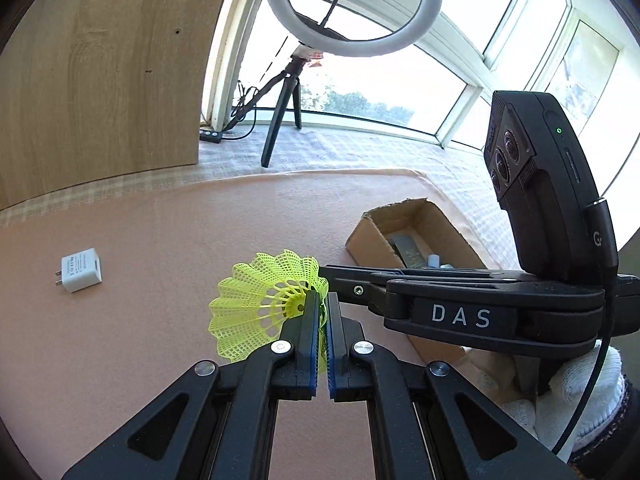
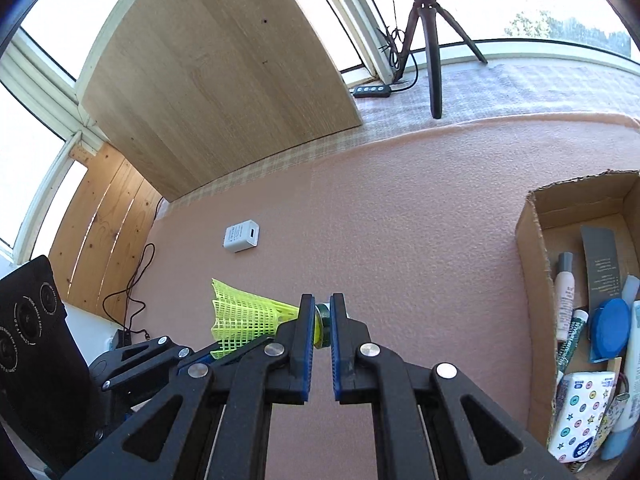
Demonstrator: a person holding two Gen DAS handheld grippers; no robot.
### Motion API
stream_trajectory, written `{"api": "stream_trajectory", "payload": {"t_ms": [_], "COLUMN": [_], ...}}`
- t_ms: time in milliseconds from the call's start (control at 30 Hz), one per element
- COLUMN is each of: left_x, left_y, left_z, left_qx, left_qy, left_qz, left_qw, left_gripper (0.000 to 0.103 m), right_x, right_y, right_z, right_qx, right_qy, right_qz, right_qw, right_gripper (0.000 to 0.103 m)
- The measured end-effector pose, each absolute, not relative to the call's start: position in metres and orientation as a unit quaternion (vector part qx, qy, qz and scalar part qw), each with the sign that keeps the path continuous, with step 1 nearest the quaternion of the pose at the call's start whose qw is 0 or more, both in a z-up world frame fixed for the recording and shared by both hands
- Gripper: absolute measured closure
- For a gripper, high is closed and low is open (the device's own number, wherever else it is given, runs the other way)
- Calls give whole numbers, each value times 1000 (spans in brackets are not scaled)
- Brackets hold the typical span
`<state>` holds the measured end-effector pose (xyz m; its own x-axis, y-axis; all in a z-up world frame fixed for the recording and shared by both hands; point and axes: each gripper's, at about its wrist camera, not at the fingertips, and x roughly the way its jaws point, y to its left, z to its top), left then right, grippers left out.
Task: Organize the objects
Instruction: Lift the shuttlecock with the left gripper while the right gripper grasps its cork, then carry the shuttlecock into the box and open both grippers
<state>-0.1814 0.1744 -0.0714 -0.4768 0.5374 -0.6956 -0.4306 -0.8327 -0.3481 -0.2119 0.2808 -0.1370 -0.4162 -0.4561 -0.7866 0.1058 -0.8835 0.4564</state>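
- Pink mat [image 2: 400, 208] covers the tabletop; a wooden board [image 2: 216, 72] stands at its 11 o'clock edge.
- Cardboard box [image 2: 536, 248] sits at 3 o'clock in the right wrist view, holding tubes, a blue lid and a tissue pack.
- Right gripper [image 2: 323, 322] is clamped on the shuttlecock's cork end.
- Left gripper [image 1: 323, 316] has its jaws pressed together on the skirt of the yellow shuttlecock [image 1: 260, 304], held above the mat.
- White charger [image 1: 80, 270] lies at 9 o'clock, well apart.
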Motion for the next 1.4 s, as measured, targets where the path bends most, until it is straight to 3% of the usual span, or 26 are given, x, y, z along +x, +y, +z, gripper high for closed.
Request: {"api": "stream_trajectory", "payload": {"t_ms": [433, 733, 800, 900, 967, 1400], "left_x": [-186, -200, -206, -216, -220, -234], "left_y": [324, 383, 389, 383, 380, 321], "left_z": [-69, -72, -75, -76, -77, -86], "left_qx": [-423, -422, -429, -425, -425, -441], "left_qy": [-13, 28, 32, 15, 14, 13], "left_qz": [826, 818, 820, 830, 834, 841], "left_qw": [372, 391, 378, 361, 352, 312], "left_gripper": [101, 100, 64, 39, 35, 35], "right_x": [-175, -162, -160, -158, -156, -145], "right_y": [421, 469, 475, 488, 494, 480], "right_z": [-135, -137, -139, -142, -142, -142], "right_qx": [496, 487, 489, 487, 482, 480], "right_qy": [-210, -216, -213, -217, -223, -213], "right_qz": [-839, -846, -846, -846, -847, -851], "right_qw": [73, 26, 13, -10, -17, -13], "right_gripper": [96, 96, 90, 71, 55, 54]}}
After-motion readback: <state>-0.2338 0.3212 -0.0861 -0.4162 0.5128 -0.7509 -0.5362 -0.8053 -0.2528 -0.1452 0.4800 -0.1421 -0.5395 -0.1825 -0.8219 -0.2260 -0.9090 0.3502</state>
